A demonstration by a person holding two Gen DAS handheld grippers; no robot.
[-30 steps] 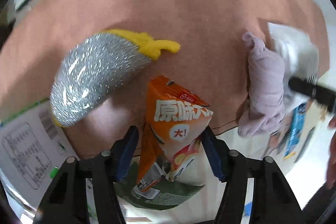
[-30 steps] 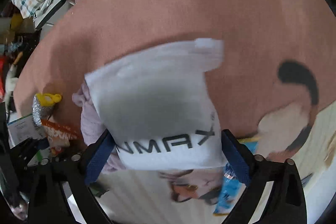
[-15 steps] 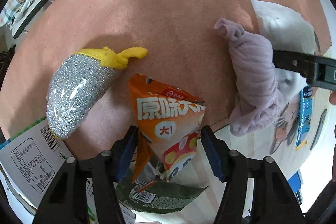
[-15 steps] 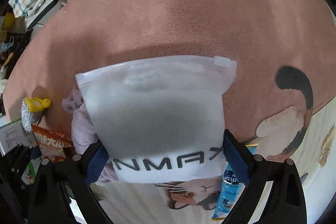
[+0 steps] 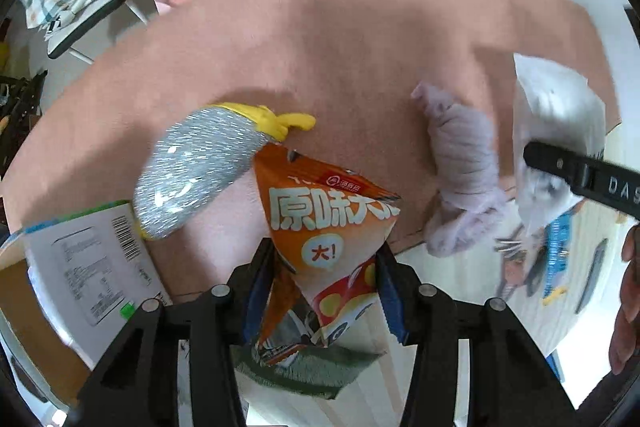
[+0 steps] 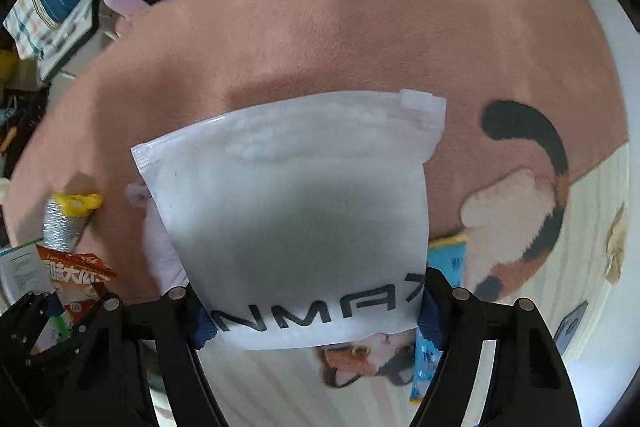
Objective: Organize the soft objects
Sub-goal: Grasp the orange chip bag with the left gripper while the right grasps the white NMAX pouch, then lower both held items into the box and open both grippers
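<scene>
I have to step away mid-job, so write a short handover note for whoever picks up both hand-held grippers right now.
Left hand-held gripper: just closed on the orange crinkly snack bag, lifted.
Right hand-held gripper: just closed on the white zip pouch, lifted.
On the pink rug: silver glitter pouch with yellow end, lilac knitted cloth bundle.
Done: both picks.
Left: place both, then collect the rest.

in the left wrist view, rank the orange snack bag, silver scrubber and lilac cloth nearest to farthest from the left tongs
1. Orange snack bag: between the left tongs, pinched.
2. Silver scrubber: up and left on the pink rug.
3. Lilac cloth: up and right; close to call with the scrubber.
</scene>
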